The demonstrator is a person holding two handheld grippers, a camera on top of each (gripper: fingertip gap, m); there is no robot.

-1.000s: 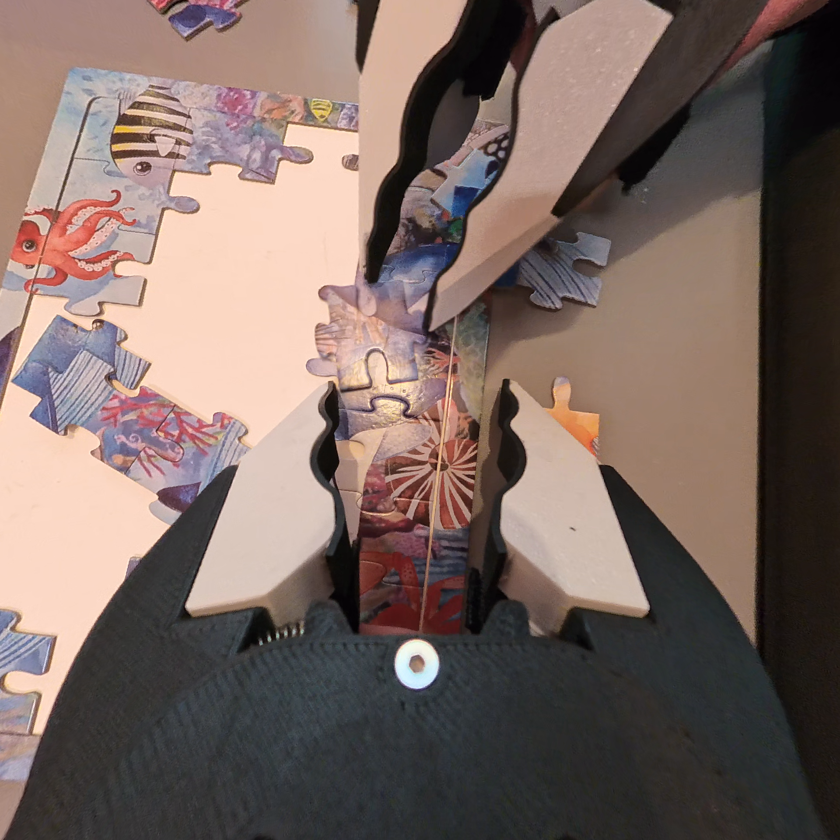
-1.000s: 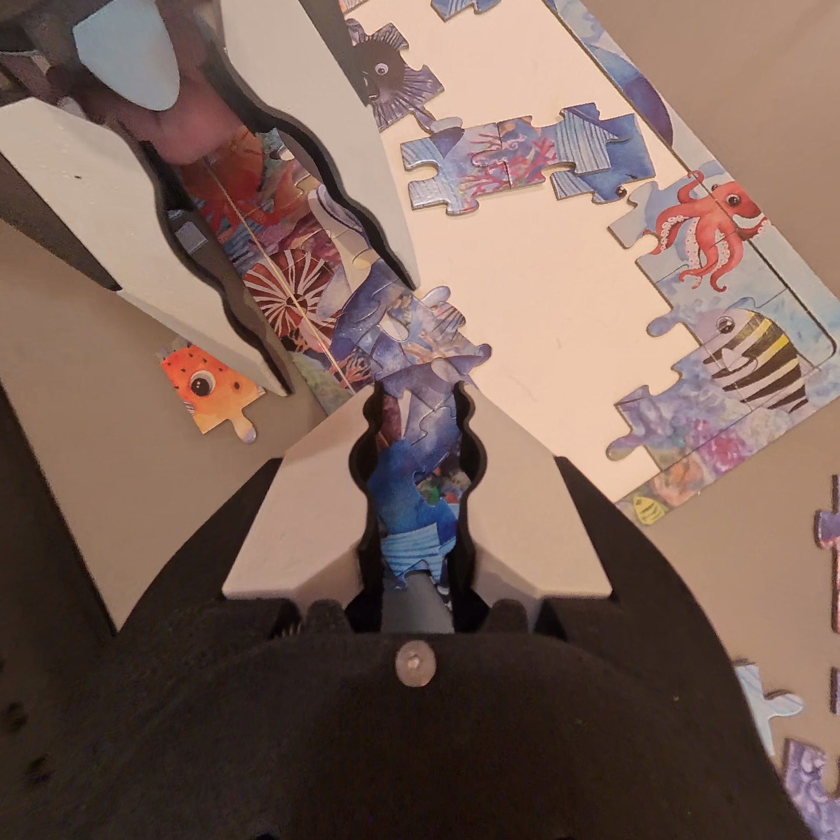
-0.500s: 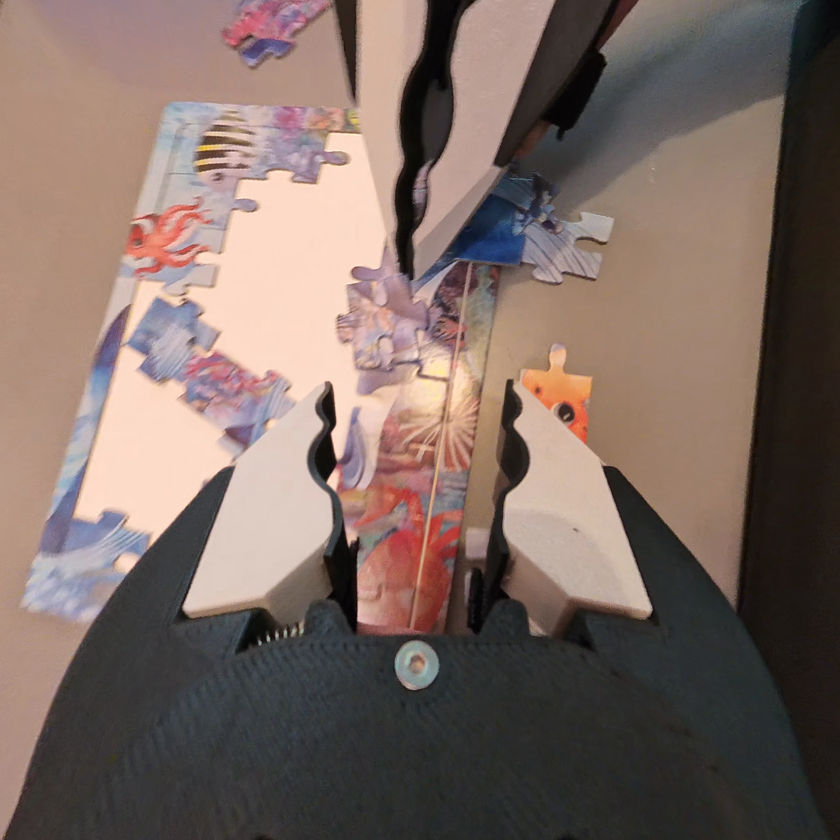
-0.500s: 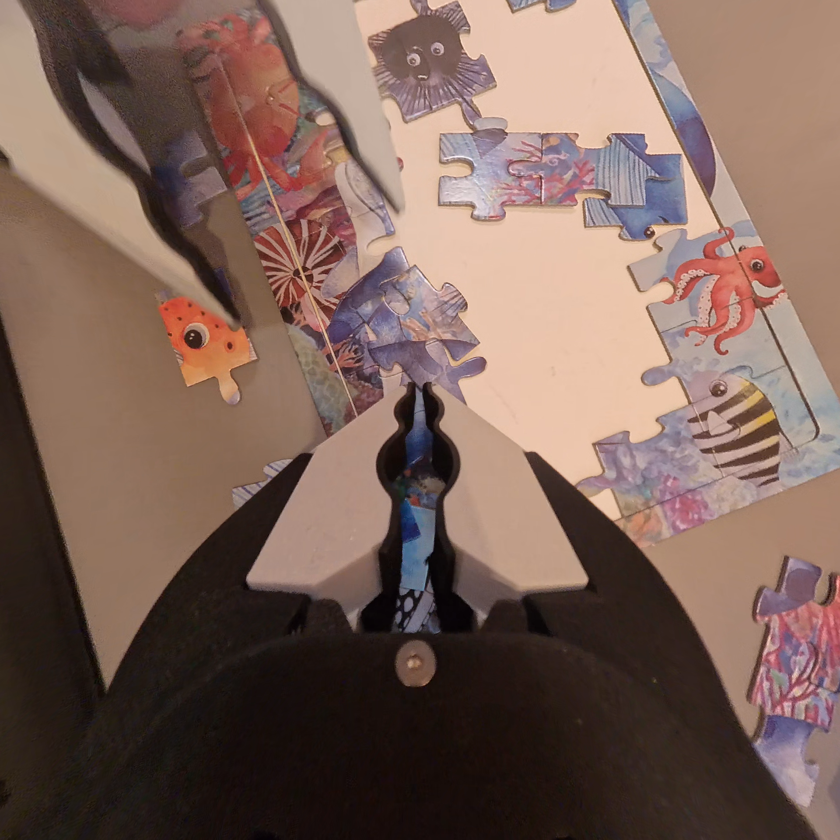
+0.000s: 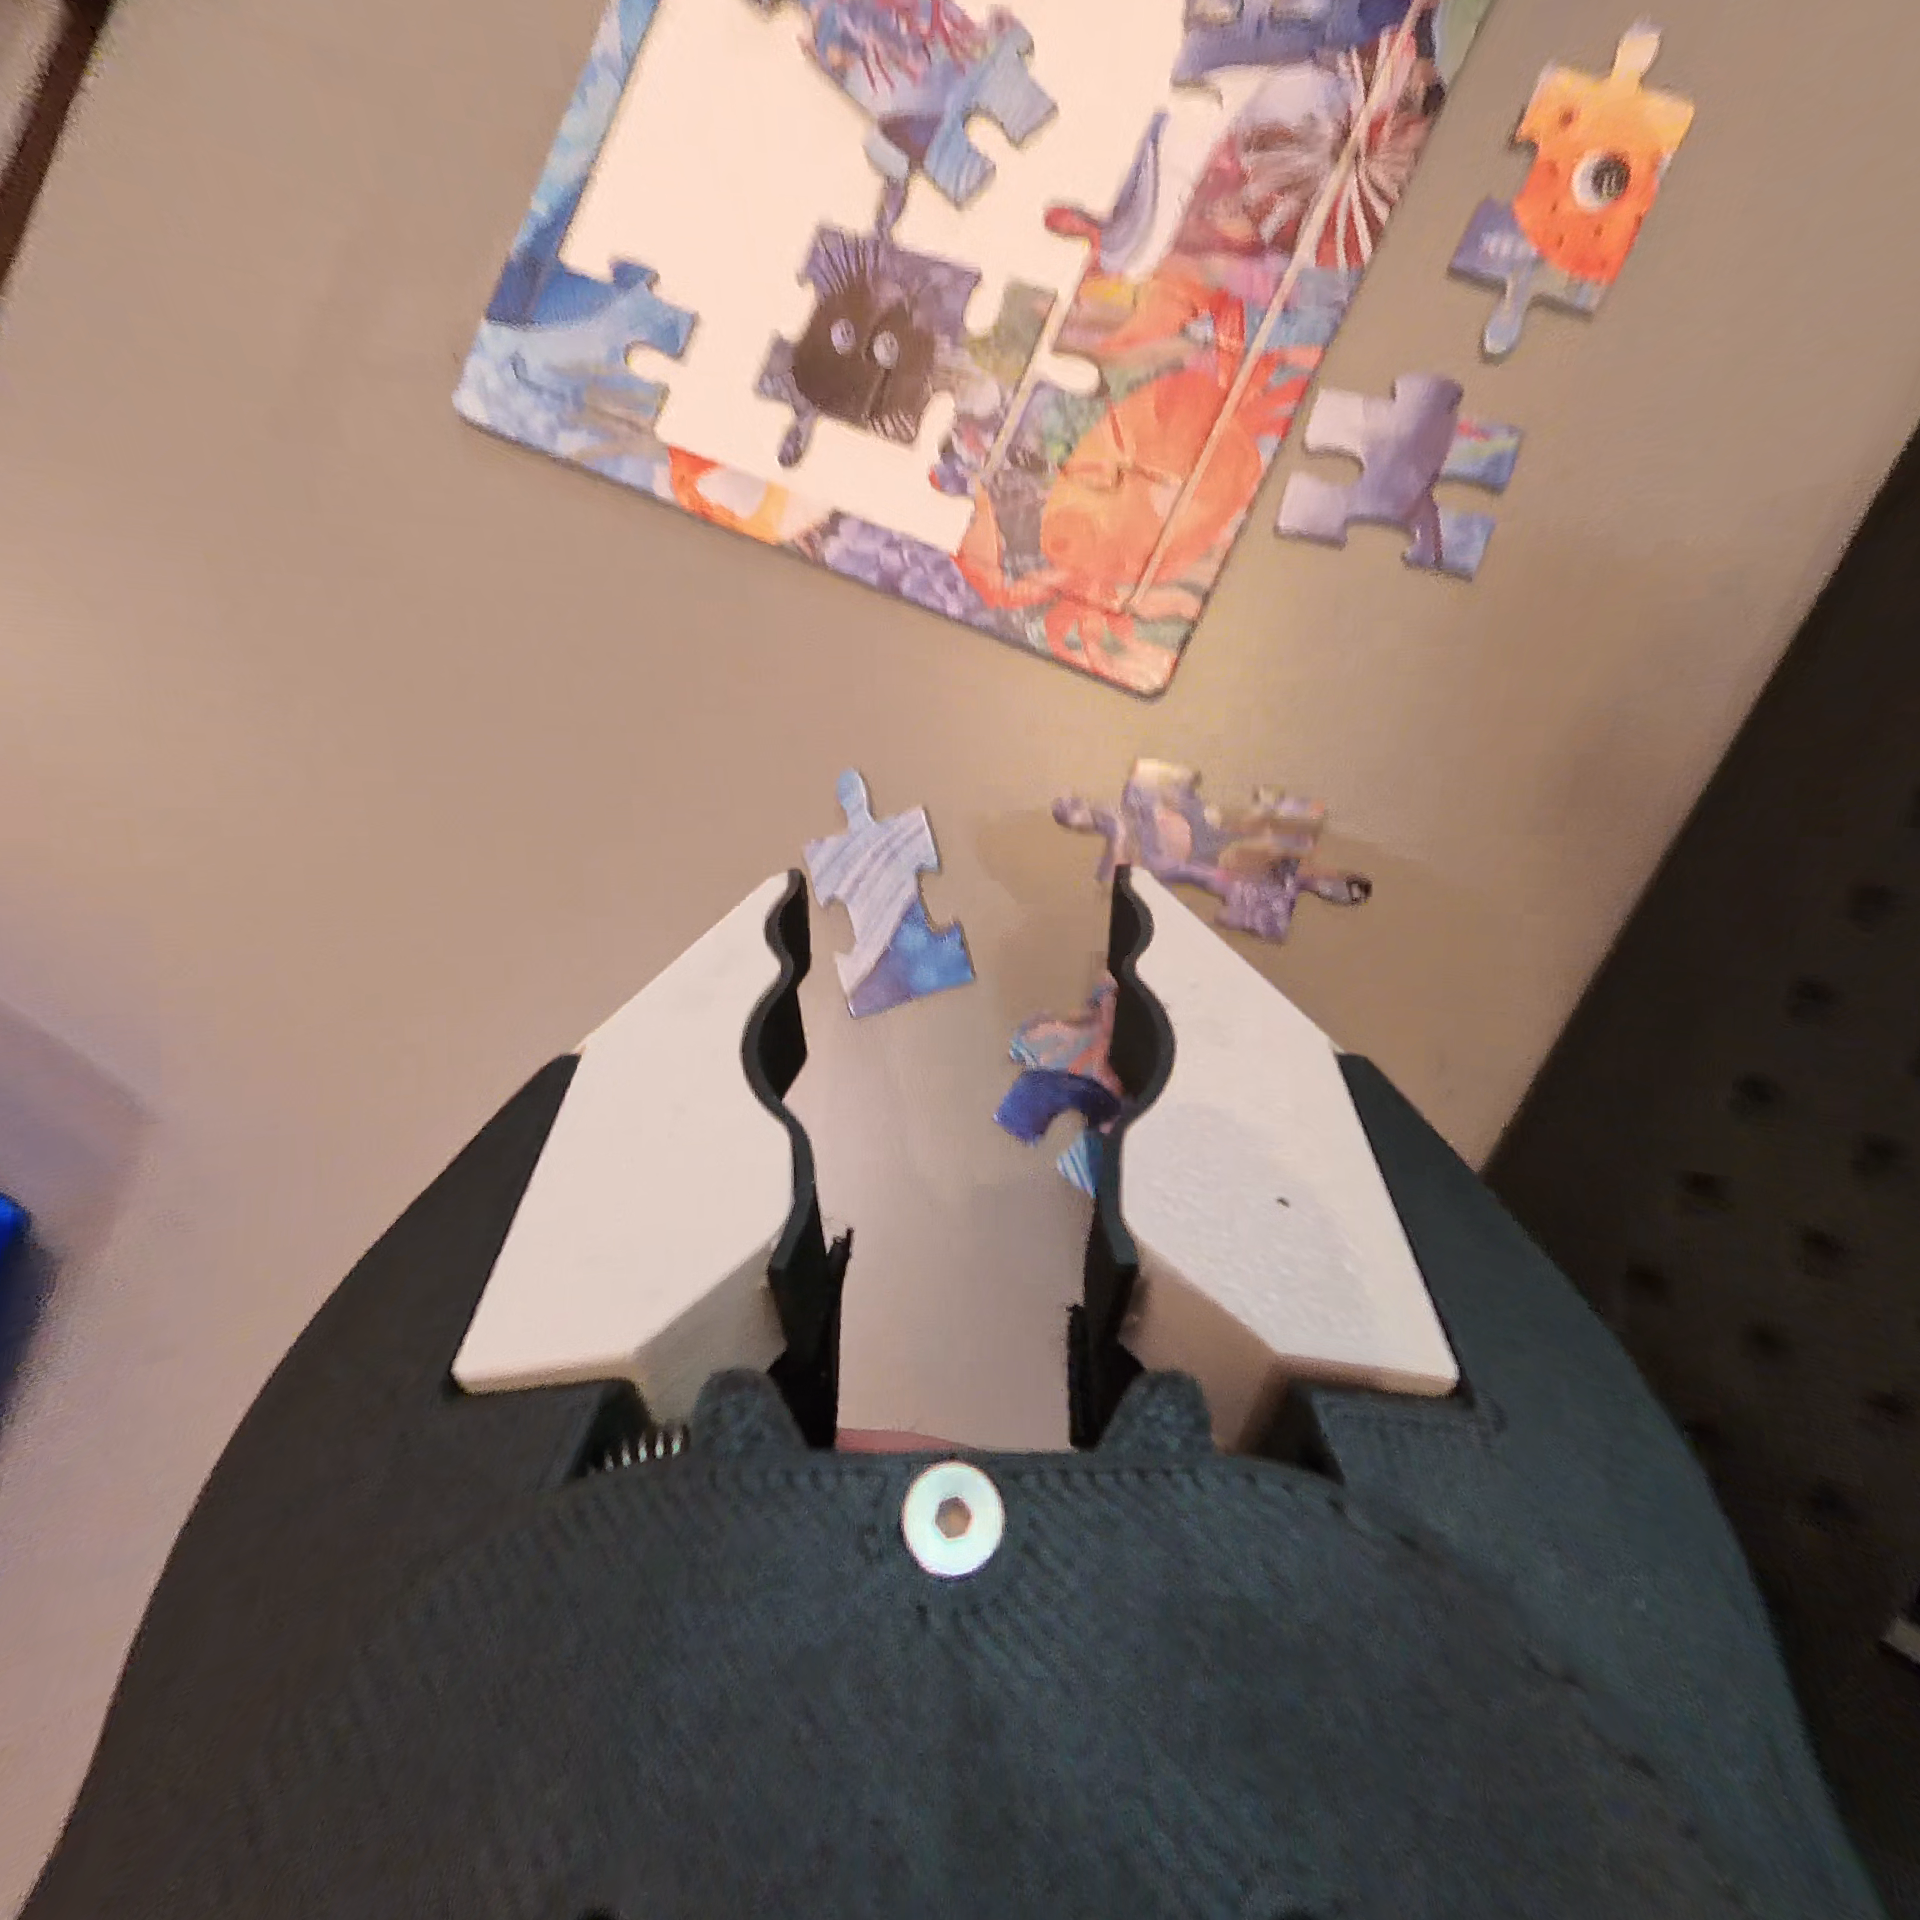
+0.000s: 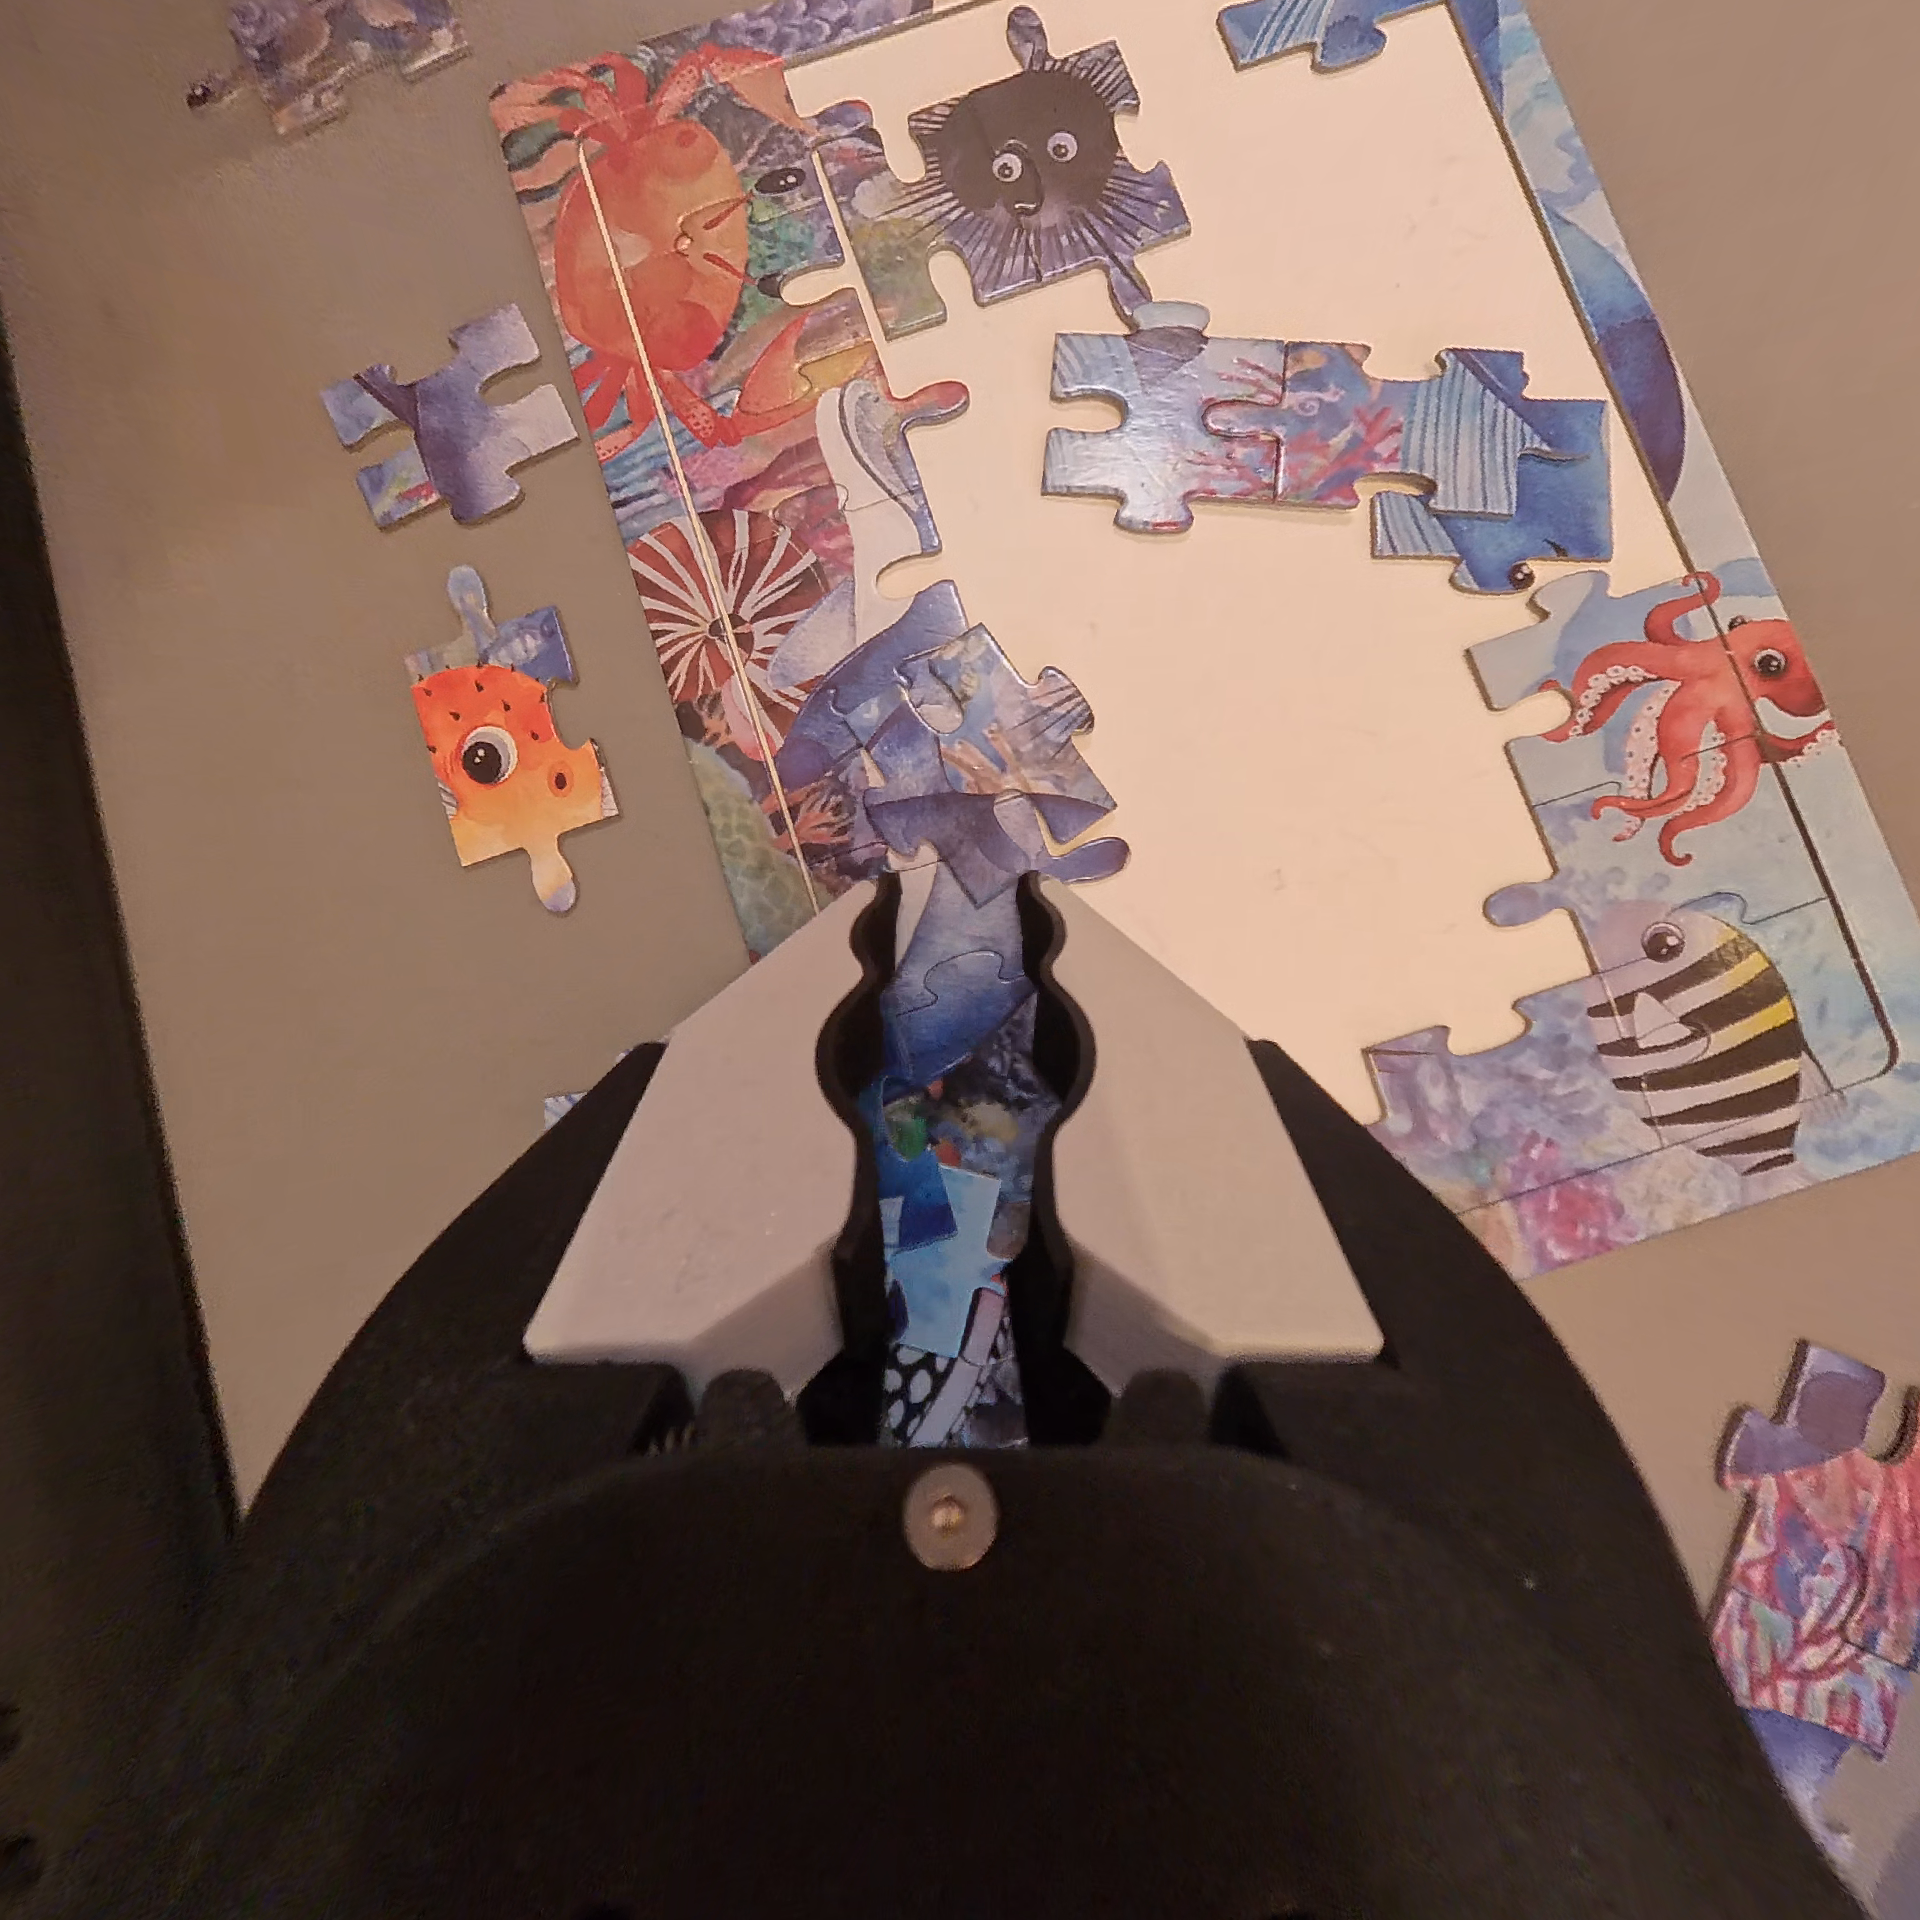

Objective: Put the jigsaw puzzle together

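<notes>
The jigsaw board (image 6: 1247, 675) lies on a tan table, its border and several pieces in place. My right gripper (image 6: 961, 894) hovers over the board's near left corner with its jaws a narrow gap apart; blue pieces (image 6: 966, 748) lying on the board show through the gap, and nothing looks clamped. My left gripper (image 5: 956, 904) is open and empty, off the end of the board (image 5: 748, 156), above loose pieces: a striped blue one (image 5: 888, 914), a purple one (image 5: 1216, 842), and a blue one (image 5: 1060, 1081) partly hidden by a finger.
An orange fish piece (image 6: 509, 758) and a purple piece (image 6: 447, 416) lie loose left of the board. A black pufferfish piece (image 6: 1029, 177) and a joined blue strip (image 6: 1330, 447) sit inside it. A pink coral piece (image 6: 1808, 1538) lies near right. The table edge (image 5: 1714, 1039) is close. The gap from one gripper's tips to the other's is roughly 25 centimeters.
My left gripper has pulled back off the board to the loose pieces beyond its end and left the right wrist view. My right gripper's jaws closed, then parted slightly.
</notes>
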